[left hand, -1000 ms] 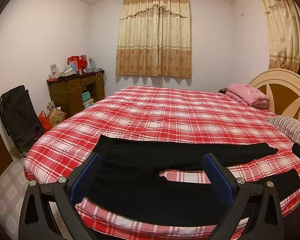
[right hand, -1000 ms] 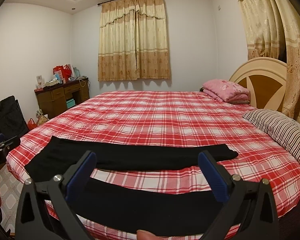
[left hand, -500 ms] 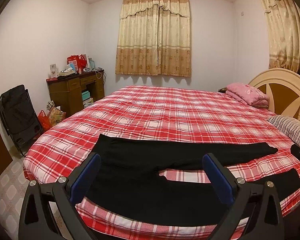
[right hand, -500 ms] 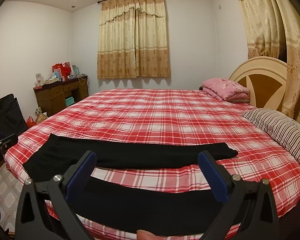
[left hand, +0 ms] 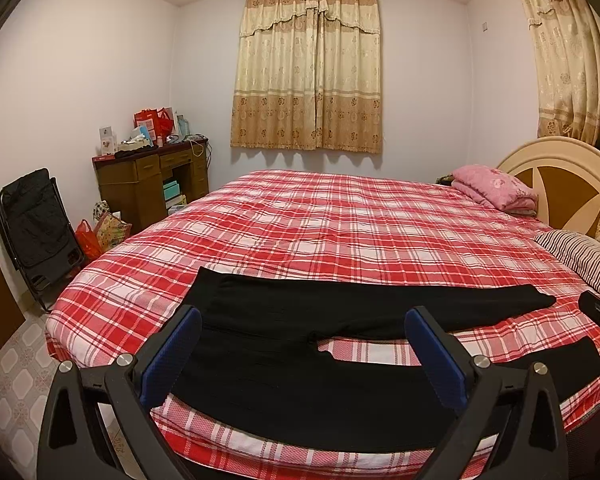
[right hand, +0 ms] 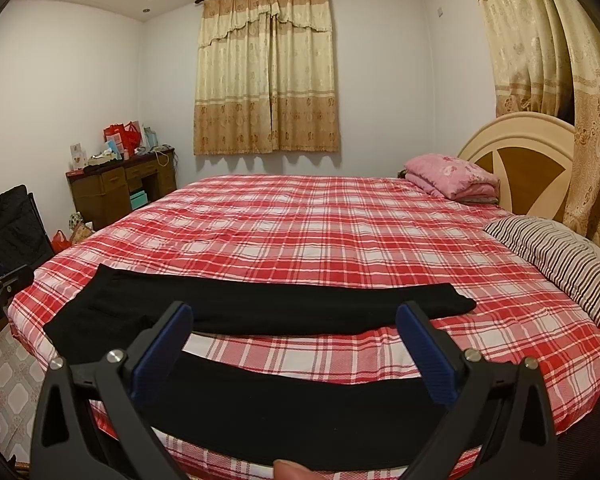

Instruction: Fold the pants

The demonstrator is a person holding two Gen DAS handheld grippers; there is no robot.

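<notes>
Pants (left hand: pixel 300 364) lie flat on bed (left hand: pixel 340 220), seemingly untouched by gaping tongs (left hand: pixel 302 344).

Home bedroom, plaid-covered bed (left hand: pixel 340 232), headboard (right hand: pixel 520 164), curtains (left hand: pixel 308 72), cluttered wooden desk (left hand: pixel 148 176)

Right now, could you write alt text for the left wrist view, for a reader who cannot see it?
Black pants lie flat with legs spread on a bed with a red plaid cover, unfolded. The left hand-held gripper hovers open above them, holding nothing. Behind are curtains, a cluttered wooden desk and a pink folded blanket.
</notes>
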